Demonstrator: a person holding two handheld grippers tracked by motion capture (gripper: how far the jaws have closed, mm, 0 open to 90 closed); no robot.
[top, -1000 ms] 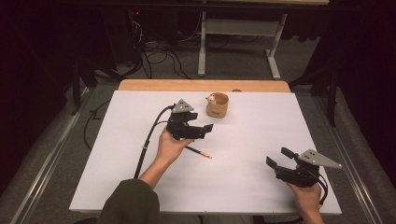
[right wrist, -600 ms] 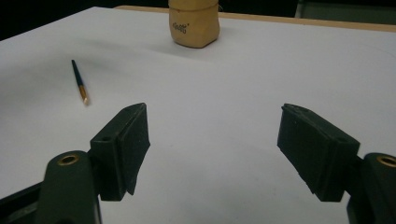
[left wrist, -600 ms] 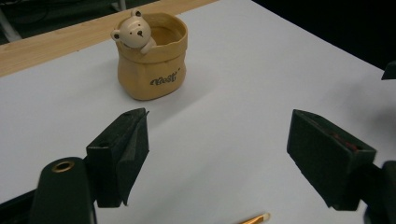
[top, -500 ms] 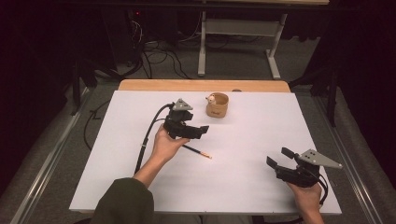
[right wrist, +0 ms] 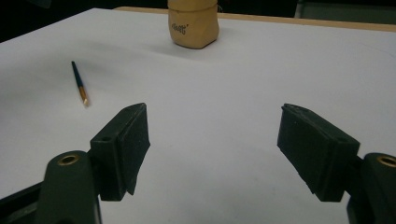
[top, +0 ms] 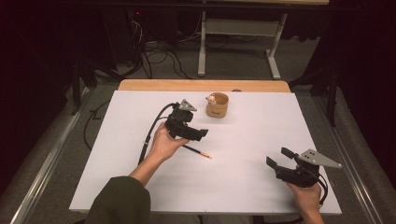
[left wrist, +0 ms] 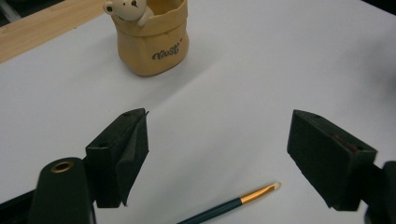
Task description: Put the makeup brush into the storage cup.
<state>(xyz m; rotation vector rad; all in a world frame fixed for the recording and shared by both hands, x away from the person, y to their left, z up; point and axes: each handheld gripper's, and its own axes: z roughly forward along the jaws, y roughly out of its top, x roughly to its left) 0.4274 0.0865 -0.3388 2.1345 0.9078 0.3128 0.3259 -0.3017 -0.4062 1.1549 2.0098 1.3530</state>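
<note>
The left gripper (left wrist: 217,154) hangs wide apart just above the brush (left wrist: 233,205); the cup (left wrist: 152,39) sits ahead; the right gripper (right wrist: 212,149) gapes too.

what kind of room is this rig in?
Probably a lab or workshop set up for recording. A white-topped table stands in a dark room, loose cables trail over the grey floor behind it, and a metal desk frame stands farther back.

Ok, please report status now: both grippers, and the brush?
Left gripper open, over brush. Right gripper open, idle near table corner. Brush flat, untouched. Path clear; cup stands behind.
</note>
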